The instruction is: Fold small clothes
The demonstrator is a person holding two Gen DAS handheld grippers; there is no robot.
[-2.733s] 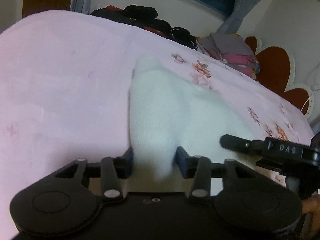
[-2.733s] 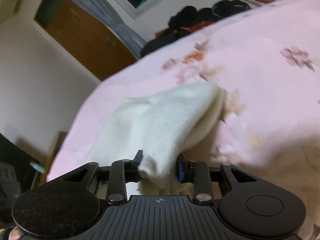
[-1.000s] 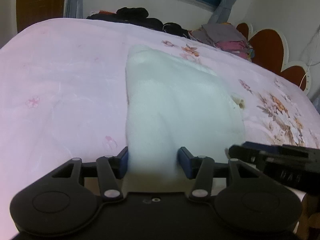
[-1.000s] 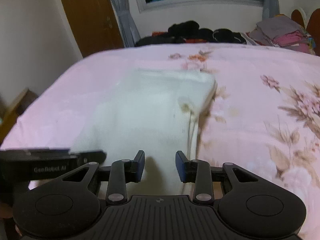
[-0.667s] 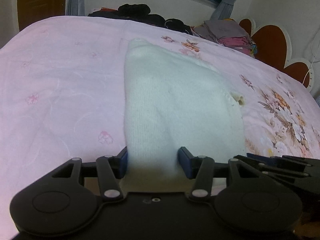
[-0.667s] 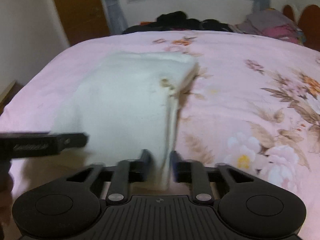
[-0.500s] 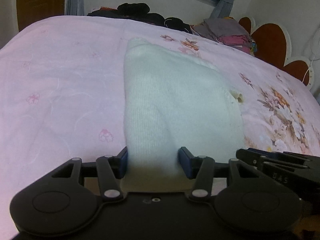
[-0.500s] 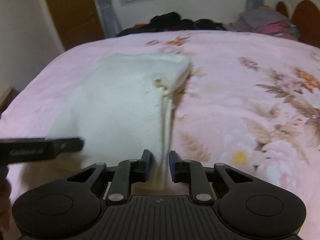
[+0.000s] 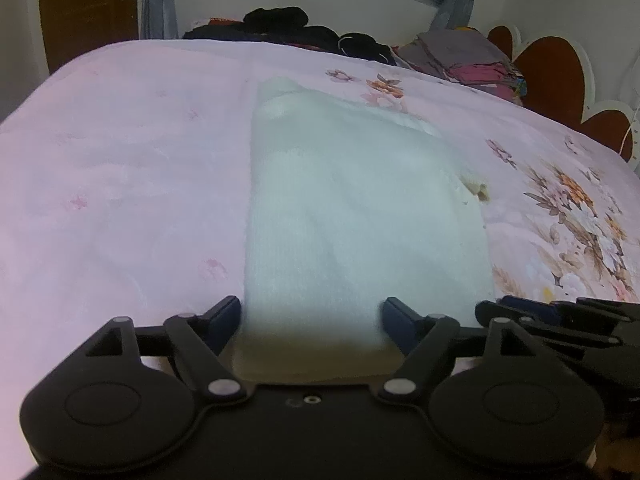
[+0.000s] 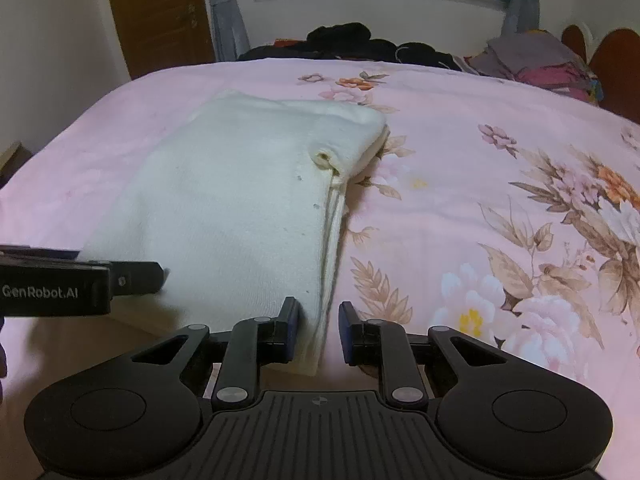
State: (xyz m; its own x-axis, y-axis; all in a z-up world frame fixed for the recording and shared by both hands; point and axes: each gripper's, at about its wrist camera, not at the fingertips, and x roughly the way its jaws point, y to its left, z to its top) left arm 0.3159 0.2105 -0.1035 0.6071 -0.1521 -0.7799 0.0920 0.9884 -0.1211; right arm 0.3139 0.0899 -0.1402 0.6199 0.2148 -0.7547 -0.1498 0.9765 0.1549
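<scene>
In the left wrist view, the left gripper point(image 9: 312, 320) is being opened, its jaws spread wide around the near edge of the white folded garment point(image 9: 360, 216) (pads apparently not pressing), which is lying on the pink floral bedspread point(image 9: 120, 168).

In the right wrist view, the right gripper point(image 10: 319, 330) is being held narrowly apart, with the garment's near right corner between its jaws; a gap is showing at the right pad.

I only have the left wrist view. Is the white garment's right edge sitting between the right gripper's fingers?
Observer: Yes. In the right wrist view, the white garment's right edge lies between the right gripper's fingers. I cannot tell whether they pinch it.
Operator: Is that edge a single layer?
Observer: No. Several layers show stacked along that edge, one on another.
</scene>
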